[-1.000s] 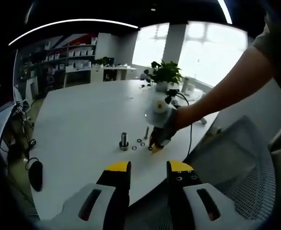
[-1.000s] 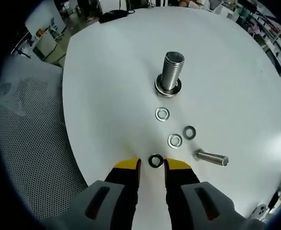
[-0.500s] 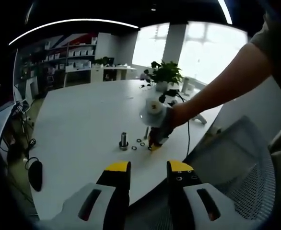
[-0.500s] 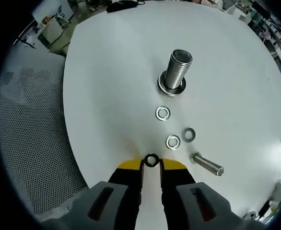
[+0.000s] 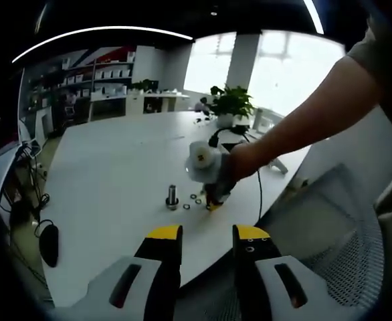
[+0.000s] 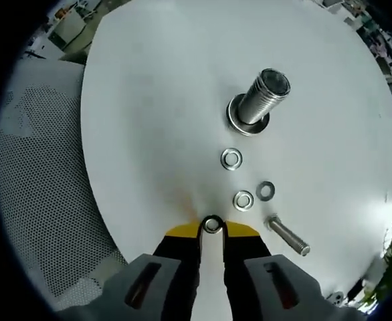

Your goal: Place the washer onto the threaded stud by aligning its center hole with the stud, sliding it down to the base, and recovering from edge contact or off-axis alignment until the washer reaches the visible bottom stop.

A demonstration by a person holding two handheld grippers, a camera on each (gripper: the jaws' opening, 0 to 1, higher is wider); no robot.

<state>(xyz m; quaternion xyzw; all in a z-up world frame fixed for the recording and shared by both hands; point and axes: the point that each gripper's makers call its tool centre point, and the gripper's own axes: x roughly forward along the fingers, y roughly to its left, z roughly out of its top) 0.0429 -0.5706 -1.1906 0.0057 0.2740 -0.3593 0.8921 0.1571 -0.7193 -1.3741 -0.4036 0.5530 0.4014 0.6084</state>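
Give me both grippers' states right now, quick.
Left gripper: open, jaws apart, holding nothing, off the table edge.
Right gripper: shut on a washer at its tips, low on the table.

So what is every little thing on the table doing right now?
Right hand-held gripper: closed on a washer.
Held washer: pinched between the tips, at the table.
Three loose washers: lying flat.
Threaded stud: standing upright, a ring at its base.
Bolt: lying on its side.
Left hand-held gripper: open, empty.
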